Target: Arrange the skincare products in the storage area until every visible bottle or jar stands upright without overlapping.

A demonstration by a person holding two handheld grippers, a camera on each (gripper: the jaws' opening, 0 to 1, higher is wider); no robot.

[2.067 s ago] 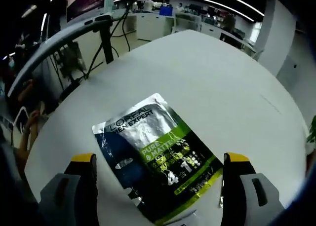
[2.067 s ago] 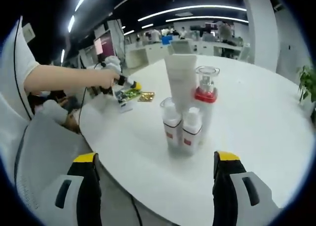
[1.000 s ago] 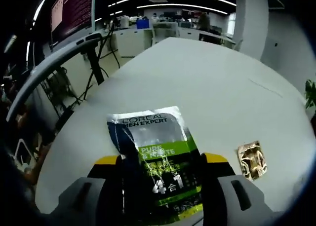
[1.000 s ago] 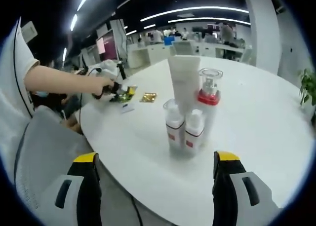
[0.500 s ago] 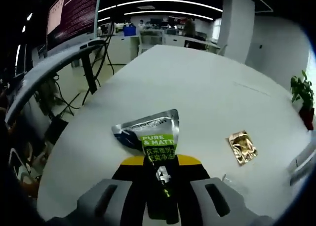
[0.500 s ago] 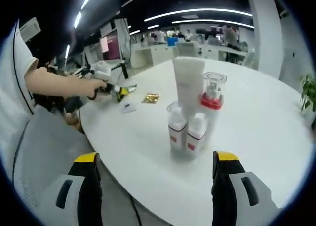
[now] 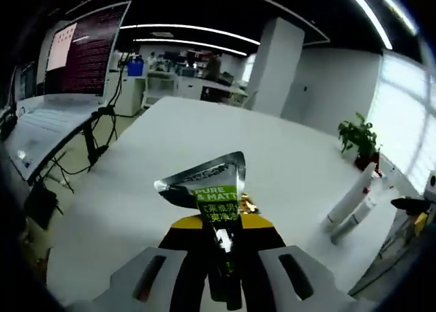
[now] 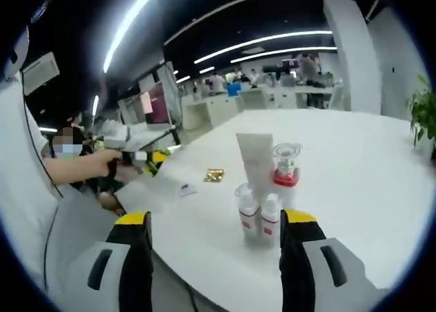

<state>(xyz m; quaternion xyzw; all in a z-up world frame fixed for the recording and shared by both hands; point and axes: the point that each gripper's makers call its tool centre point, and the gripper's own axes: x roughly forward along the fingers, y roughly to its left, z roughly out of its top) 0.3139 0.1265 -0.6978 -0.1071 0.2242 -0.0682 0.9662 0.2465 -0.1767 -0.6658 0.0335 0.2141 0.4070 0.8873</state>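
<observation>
Left gripper (image 7: 219, 234) clamped on the L'Oreal sachet (image 7: 211, 196), lifted above the table (image 7: 286, 155). Gold sachet (image 8: 214, 175) ahead-left of open right gripper (image 8: 214, 240). Bottles (image 8: 261, 216), tube (image 8: 253, 160) upright; sachets apparently remained unplaced.

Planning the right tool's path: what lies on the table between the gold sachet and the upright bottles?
In the right gripper view, only bare white table separates the gold sachet from the bottles.

A large monitor (image 7: 82, 50) glowing with pinkish text stands at the far left of the white counter (image 7: 286, 155). A potted plant (image 7: 359, 140) sits at the counter's far edge near a white pillar (image 7: 276, 67). Ceiling light strips (image 8: 286, 43) run overhead.
</observation>
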